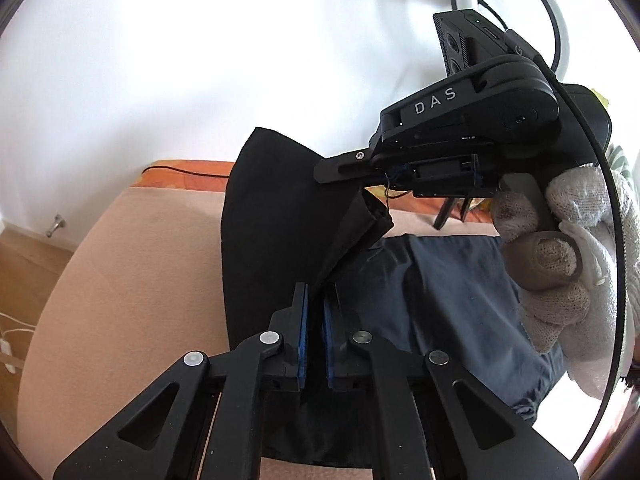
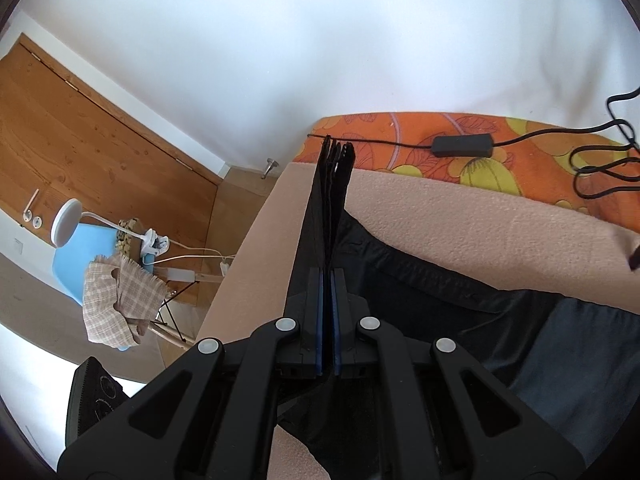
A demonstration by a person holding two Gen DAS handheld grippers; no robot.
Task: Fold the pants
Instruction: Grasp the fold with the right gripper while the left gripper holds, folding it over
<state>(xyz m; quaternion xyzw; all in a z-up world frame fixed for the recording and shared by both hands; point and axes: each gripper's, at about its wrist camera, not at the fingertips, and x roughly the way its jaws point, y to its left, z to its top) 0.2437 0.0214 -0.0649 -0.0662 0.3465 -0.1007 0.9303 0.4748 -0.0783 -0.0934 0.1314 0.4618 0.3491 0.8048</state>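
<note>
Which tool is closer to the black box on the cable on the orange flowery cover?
Right. The right tool, clamped on the pants, points toward the black box just beyond. The left tool sits nearer the bed's front, with that box out of its view.

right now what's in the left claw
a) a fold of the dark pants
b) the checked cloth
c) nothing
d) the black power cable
a: the left claw is shut on a lifted fold of the dark pants, which rises from between its blue pads above the beige blanket.
</note>
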